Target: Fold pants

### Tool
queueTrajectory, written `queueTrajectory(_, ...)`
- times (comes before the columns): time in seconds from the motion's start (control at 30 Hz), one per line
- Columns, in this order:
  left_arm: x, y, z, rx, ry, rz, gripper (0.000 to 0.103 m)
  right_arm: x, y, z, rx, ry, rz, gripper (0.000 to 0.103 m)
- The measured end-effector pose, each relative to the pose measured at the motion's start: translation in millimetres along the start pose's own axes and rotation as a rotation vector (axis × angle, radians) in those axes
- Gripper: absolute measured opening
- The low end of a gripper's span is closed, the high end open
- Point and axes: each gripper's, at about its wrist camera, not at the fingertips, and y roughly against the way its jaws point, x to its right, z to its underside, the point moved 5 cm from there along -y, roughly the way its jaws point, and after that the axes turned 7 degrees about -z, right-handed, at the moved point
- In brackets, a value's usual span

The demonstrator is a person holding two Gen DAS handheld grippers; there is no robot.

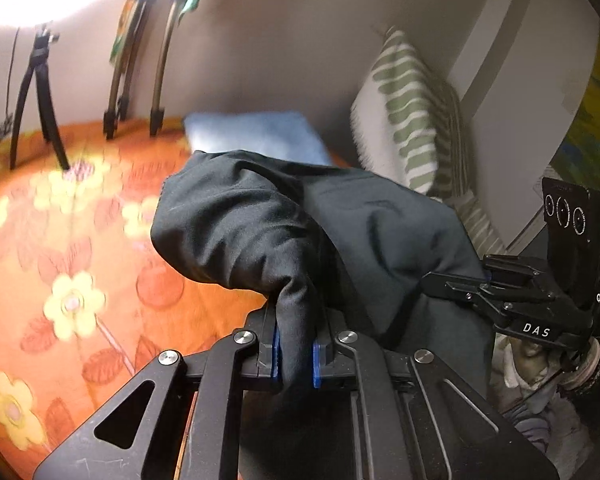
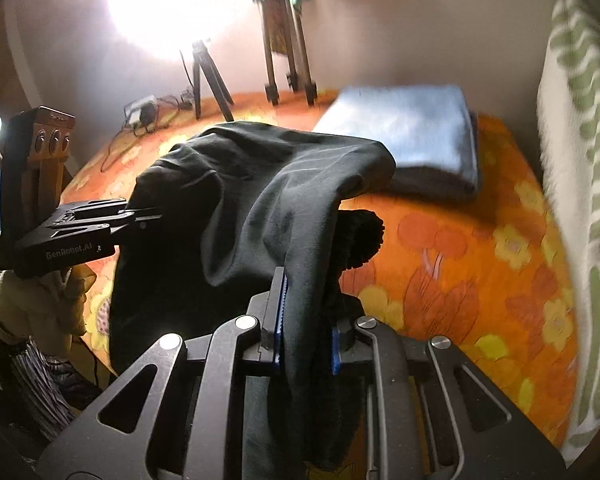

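Pants [image 1: 284,216]: dark, thin woven cloth, bunched and raised off the bedspread, hanging between both grippers. Judged light, limp and a little slick; it sags wherever unsupported, so a hold on a doubled edge or hem is safest, not a single layer.
Left gripper [image 1: 296,354]: jaws narrow, blue pads pinching a fold of the cloth.
Right gripper [image 2: 306,344]: jaws narrow, clamped on a thicker gather that includes a ribbed black edge [image 2: 362,238].
Bedspread [image 1: 80,264]: orange, yellow flowers, below the garment.
Folded blue towel [image 2: 412,136]: behind.
Striped pillow [image 1: 412,120]: green and white, against the wall.
Tripods [image 1: 40,96]: far edge.
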Motion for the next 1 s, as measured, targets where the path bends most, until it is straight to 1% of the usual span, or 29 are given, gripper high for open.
queueTrajectory(0.13,11,5,-35,0.051,-0.043,0.002,0.009,2,23,-27,0.07,0.019,0.029,0.017)
queueTrajectory(0.23,15,2,-63,0.085,-0.063,0.005,0.009,13,36,-53,0.124,0.026,0.057,0.017)
queueTrajectory(0.4,15,-18,-109,0.116,-0.082,0.003,0.009,39,35,-101,0.162,0.026,0.09,0.017)
queueTrajectory(0.53,10,-41,-140,0.128,-0.101,-0.014,0.009,64,20,-135,0.177,0.011,0.1,0.017)
queueTrajectory(0.6,4,-59,-154,0.124,-0.102,-0.022,0.009,81,6,-151,0.178,-0.003,0.091,0.017)
queueTrajectory(0.7,-4,-85,-167,0.109,-0.093,-0.031,0.009,106,-20,-167,0.167,-0.026,0.102,0.017)
queueTrajectory(0.83,-16,-125,-179,0.084,-0.087,-0.054,0.009,140,-53,-180,0.148,-0.068,0.103,0.017)
queueTrajectory(1.0,-30,-176,-192,0.057,-0.105,-0.116,0.009,182,-92,-189,0.111,-0.115,0.123,0.017)
